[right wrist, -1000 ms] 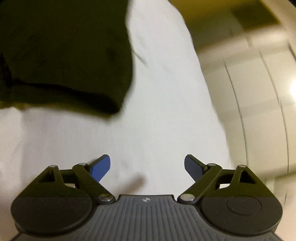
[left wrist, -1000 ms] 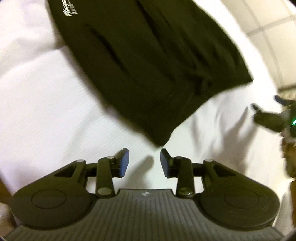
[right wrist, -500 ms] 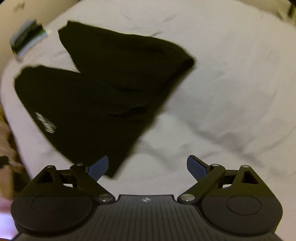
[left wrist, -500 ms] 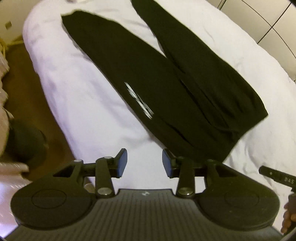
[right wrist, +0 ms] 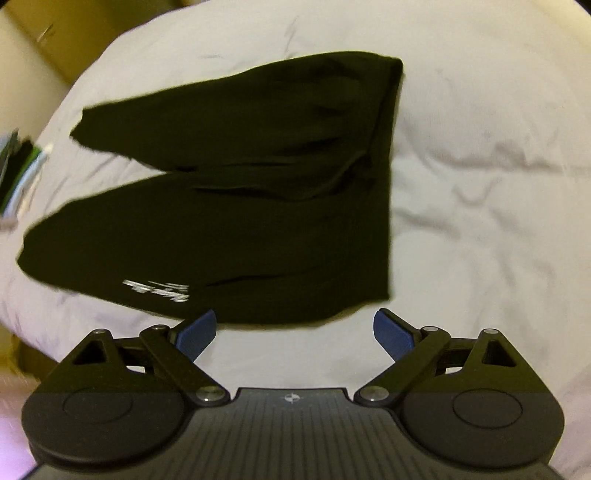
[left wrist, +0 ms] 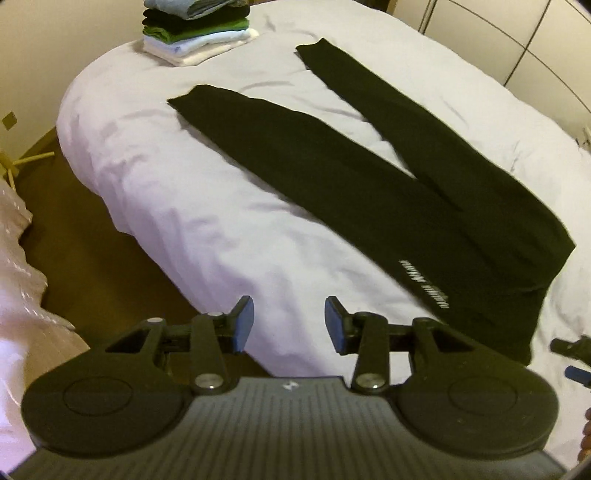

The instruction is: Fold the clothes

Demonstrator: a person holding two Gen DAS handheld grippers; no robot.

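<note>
fingers of both the left gripper (left wrist: pixel 289 324) and right gripper (right wrist: pixel 294 334) stand apart, empty, above the black trousers (left wrist: pixel 369 177) spread on the bed (left wrist: pixel 155 177). folding likely begins next: bring one leg over the other.

my black trousers (left wrist: pixel 369 177) carry small white lettering (left wrist: pixel 424 288) near the waist and lie on a plain white bed sheet (left wrist: pixel 184 206). the folded stack (left wrist: pixel 199 29) shows grey-blue, black, green and white layers. both my left gripper (left wrist: pixel 289 325) and right gripper (right wrist: pixel 294 330) are black with blue pads. the floor (left wrist: pixel 74 229) is brown.
</note>
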